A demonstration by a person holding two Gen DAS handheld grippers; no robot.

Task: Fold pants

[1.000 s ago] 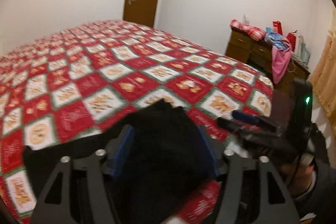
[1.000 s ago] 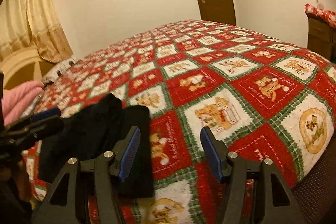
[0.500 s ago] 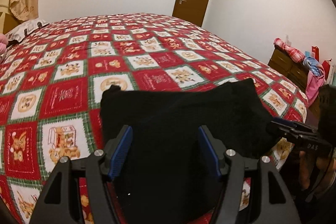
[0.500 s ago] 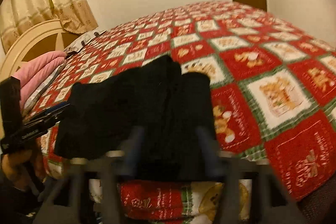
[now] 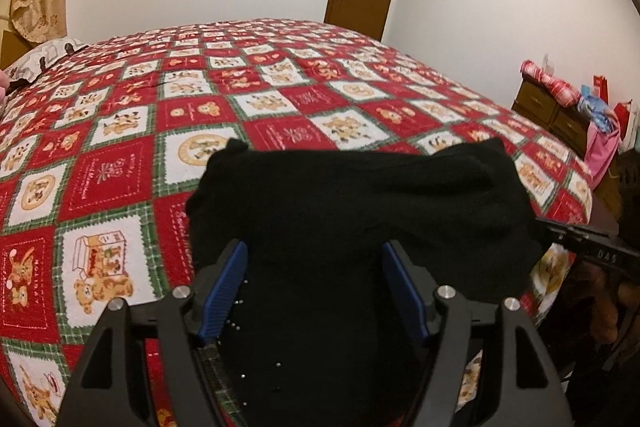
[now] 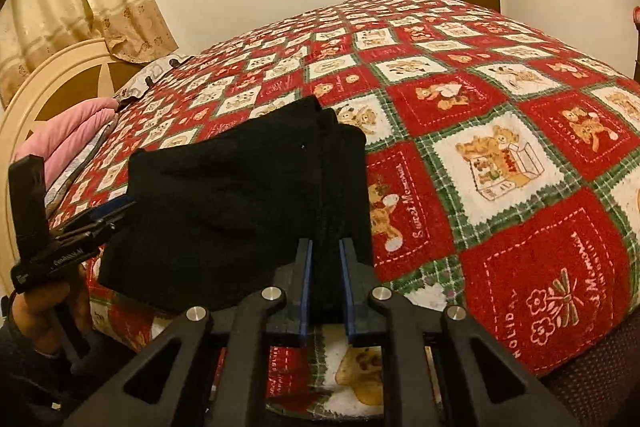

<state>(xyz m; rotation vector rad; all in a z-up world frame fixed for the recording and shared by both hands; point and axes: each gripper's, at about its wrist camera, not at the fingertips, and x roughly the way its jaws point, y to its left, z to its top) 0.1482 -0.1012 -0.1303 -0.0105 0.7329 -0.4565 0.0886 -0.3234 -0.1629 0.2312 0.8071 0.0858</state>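
The right gripper (image 6: 325,281) has just been closing and now pinches the near edge of the black pants (image 6: 240,195), lying bunched at the bed's (image 6: 520,163) lower-centre edge. The left gripper (image 5: 312,291) has just been spreading wider, jaws straddling the cloth without pressing. One corner secured; I'd guess the left pinch comes next.

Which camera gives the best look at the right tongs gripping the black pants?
The right wrist view. There the right tongs have just been closing, and their blue pads pinch the near edge of the black pants. The left wrist view catches only their dark tip against the pants' side, so the grip itself is hidden.
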